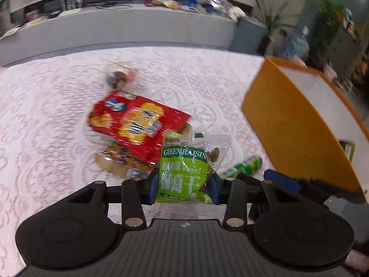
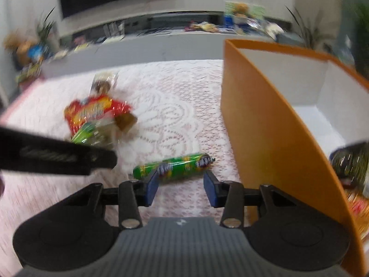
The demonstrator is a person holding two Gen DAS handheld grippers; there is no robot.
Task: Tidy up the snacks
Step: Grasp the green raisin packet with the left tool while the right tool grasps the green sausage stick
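Snacks are partly sorted, we judge. Through the left wrist view, we see our left claw (image 1: 184,184) clamped on the green raisin packet (image 1: 182,173), lifted over the red biscuit bag (image 1: 136,124) on the lace-covered bench (image 1: 46,115), near the orange box (image 1: 299,124).

Through the right wrist view, our right claw (image 2: 181,184) stands open, empty, over the green candy roll (image 2: 173,167); some packets (image 2: 352,164) already lie in the box, several remain outside.
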